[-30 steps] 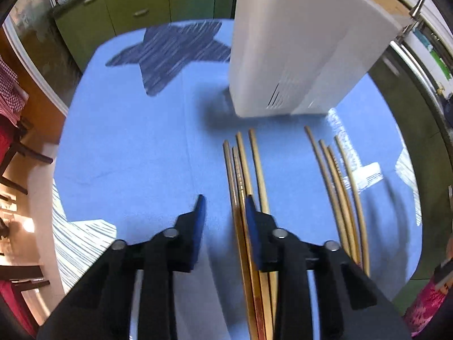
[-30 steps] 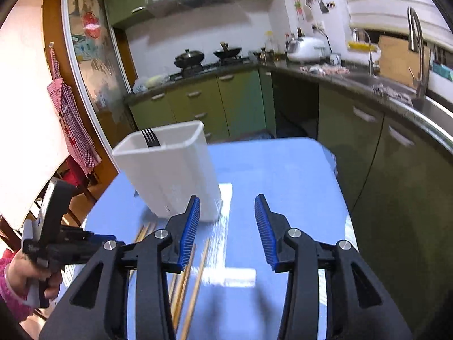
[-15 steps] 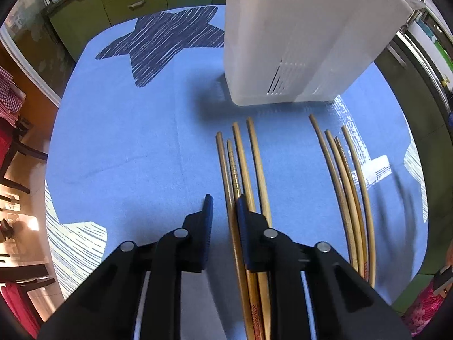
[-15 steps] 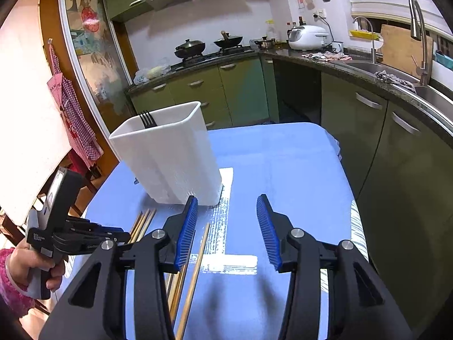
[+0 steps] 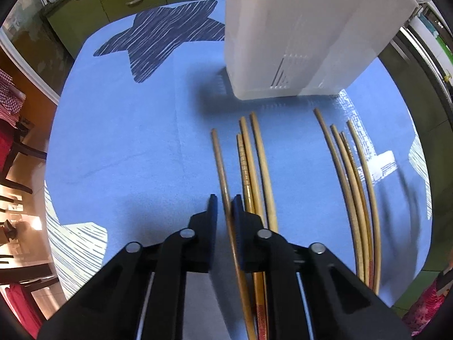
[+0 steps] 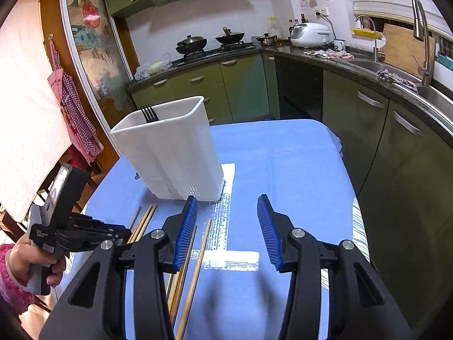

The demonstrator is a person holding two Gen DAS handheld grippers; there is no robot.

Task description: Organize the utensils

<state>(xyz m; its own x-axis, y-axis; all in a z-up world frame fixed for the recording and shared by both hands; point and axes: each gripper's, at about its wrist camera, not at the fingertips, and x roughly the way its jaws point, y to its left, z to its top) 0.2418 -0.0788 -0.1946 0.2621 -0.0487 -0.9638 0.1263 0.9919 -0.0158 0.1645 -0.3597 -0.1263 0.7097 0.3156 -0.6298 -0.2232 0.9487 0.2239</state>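
Observation:
My left gripper (image 5: 225, 208) is shut on one wooden chopstick (image 5: 220, 164), the leftmost of a group lying on the blue tablecloth (image 5: 121, 141); it has come away from the other three (image 5: 254, 164). A second group of several chopsticks (image 5: 351, 175) lies to the right. A white utensil holder (image 5: 297, 28) stands just beyond their tips; in the right wrist view the holder (image 6: 170, 153) has a black fork (image 6: 148, 113) in it. My right gripper (image 6: 226, 226) is open and empty above the table, with chopsticks (image 6: 195, 269) below its left finger. The left gripper (image 6: 82, 238) shows there too.
The table sits in a kitchen with green cabinets (image 6: 226, 85), a stove with pans (image 6: 209, 42) and a sink counter (image 6: 396, 76) to the right. Dark chairs (image 5: 17, 153) stand past the table's left edge. A dark star print (image 5: 164, 36) marks the cloth.
My left gripper moved forward and closed on the leftmost chopstick, which has shifted left away from its group. The right gripper has stayed open and moved little.

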